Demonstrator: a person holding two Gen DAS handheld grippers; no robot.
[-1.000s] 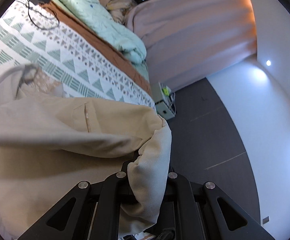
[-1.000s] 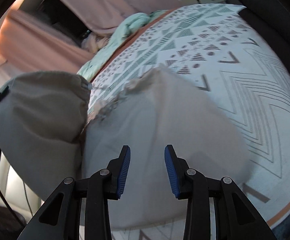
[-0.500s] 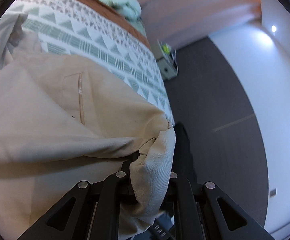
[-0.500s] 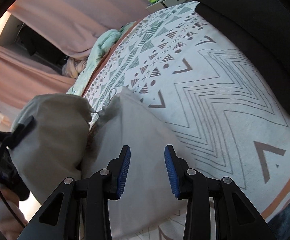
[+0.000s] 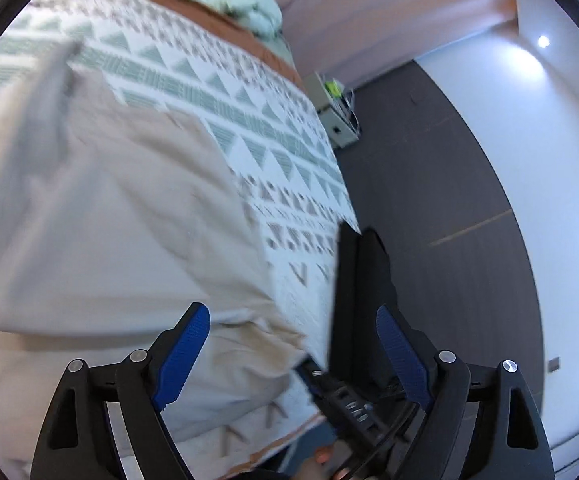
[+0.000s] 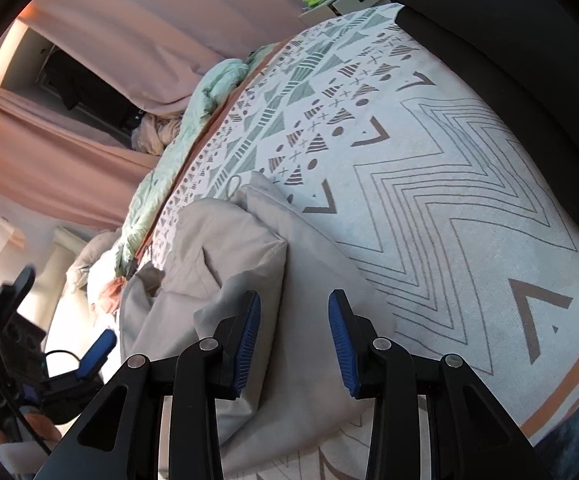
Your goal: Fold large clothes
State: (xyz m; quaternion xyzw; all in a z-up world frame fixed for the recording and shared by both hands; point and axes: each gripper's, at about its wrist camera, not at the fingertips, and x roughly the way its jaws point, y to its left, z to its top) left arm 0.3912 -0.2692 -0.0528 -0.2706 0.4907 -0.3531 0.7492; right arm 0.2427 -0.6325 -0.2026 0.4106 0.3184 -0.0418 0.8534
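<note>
- A beige hooded jacket (image 6: pixel 245 264) is shown lying part-folded on the patterned bedspread (image 6: pixel 449 184), toward the near foot edge of the bed, with its bulk spread away from that edge.
- The left gripper (image 5: pixel 293 344) is seen with its fingers (image 5: pixel 185 344) spread wide, having just been opening; the jacket's edge lies under and between them, but no cloth is pressed by either pad.
- The right gripper (image 6: pixel 293 332) is held with its fingers at a middling gap above the jacket; the cloth lies below the gap and nothing is clamped.
- From the right gripper, the jacket's folded mass is seen ahead and to the left, its long axis running away from the fingers toward the mint-green quilt (image 6: pixel 177 148) at the far side of the bed.
- The folded flap is judged to lie nearer the left gripper, glimpsed at the left rim of the right wrist view beside the jacket.
- The next fold is judged to turn on a free edge being found, either hand being close enough to take one.
- No brand or label can be read on the jacket; faint markings on a black device (image 5: pixel 349 404) beside the left gripper are too blurred to be read.
</note>
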